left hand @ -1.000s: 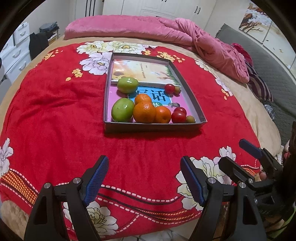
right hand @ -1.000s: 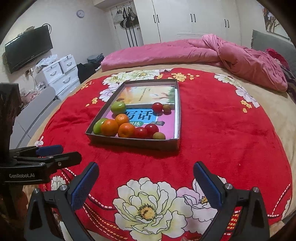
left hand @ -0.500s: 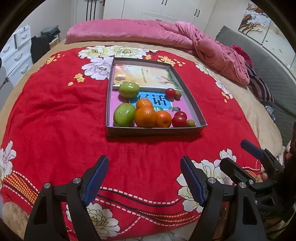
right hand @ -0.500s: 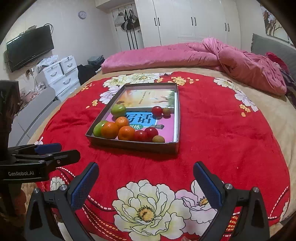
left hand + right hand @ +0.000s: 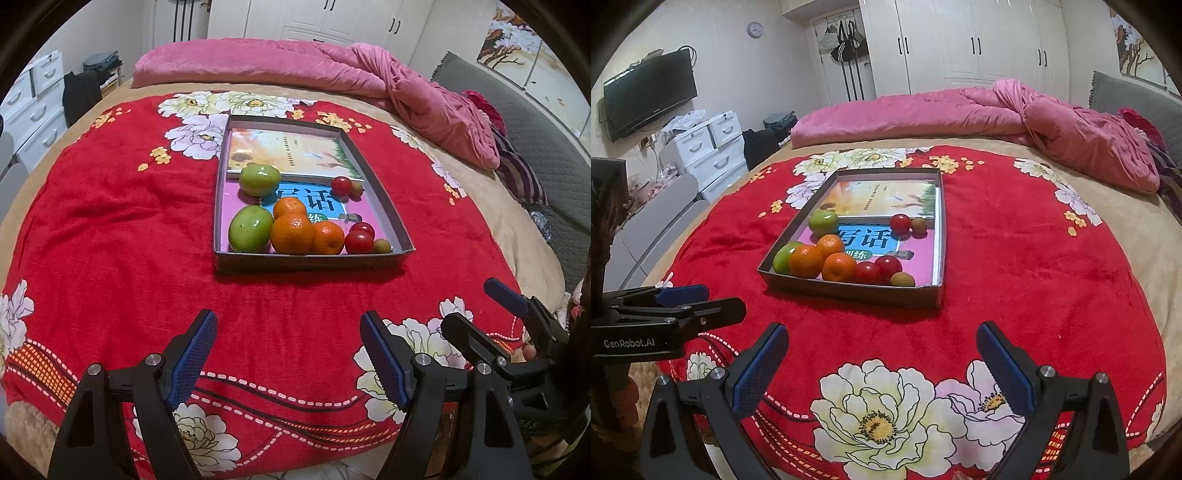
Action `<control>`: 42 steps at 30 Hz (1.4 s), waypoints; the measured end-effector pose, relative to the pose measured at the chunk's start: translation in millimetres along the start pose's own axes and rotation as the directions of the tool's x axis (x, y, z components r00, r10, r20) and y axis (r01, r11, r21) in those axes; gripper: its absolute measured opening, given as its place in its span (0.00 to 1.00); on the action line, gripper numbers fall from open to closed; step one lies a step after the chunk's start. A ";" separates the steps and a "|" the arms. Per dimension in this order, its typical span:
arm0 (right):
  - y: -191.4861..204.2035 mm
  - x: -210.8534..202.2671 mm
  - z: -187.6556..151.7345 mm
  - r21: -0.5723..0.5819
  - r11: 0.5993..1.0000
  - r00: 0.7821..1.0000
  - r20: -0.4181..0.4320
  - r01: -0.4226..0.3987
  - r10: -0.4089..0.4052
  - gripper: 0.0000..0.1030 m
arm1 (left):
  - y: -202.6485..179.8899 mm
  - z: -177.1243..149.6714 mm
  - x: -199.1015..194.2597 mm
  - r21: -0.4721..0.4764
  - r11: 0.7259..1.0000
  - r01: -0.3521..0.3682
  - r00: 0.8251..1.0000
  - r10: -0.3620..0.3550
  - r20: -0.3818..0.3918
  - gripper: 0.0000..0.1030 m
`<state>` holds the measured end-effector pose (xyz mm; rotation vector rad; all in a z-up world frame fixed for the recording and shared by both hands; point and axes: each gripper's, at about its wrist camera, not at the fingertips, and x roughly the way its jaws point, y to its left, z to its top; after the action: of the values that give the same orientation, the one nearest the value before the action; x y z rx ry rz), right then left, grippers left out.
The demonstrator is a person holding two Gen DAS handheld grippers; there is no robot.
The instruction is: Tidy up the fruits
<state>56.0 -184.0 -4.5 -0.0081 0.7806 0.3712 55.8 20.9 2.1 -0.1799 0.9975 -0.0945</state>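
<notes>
Left gripper (image 5: 288, 354) spread wide, nothing between the pads, hanging over the red floral blanket (image 5: 110, 229) near the bed edge. Right gripper (image 5: 882, 363) likewise released and empty, just beside the left one. Fruits sit well ahead of both in a shallow grey tray (image 5: 314, 263): two green apples (image 5: 250, 229), three oranges (image 5: 292, 234), red tomatoes (image 5: 358, 242), small brownish fruits (image 5: 382, 245), mostly bunched along the near wall on top of books (image 5: 291, 151).

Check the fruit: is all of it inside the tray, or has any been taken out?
All inside. The green fruits, oranges and small red ones lie within the tray; none shows on the red blanket.
</notes>
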 end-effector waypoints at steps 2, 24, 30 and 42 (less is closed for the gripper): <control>0.7 0.7 -0.5 -0.004 1.000 1.000 -0.001 0.005 -0.005 0.99 | -0.1 0.1 -0.3 0.001 1.000 -0.002 1.000 0.002 0.000 0.78; 0.9 2.9 -2.7 -0.005 1.000 1.000 -0.008 0.010 -0.010 0.99 | 0.4 -0.4 0.1 0.004 1.000 -0.021 1.000 0.021 -0.005 0.78; 0.8 3.0 -3.0 -0.007 1.000 1.000 -0.007 0.010 -0.010 0.99 | 0.8 -0.8 0.4 -0.004 1.000 -0.017 1.000 0.017 -0.007 0.78; -39.3 26.0 -3.3 0.037 0.995 0.995 -0.043 0.088 -0.087 1.00 | 47.7 20.9 3.1 -0.087 0.981 -0.176 0.979 0.184 0.090 0.78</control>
<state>83.5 -212.8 -29.8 -0.0132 0.8252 0.2734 75.0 69.4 1.3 -0.1642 0.9160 0.1185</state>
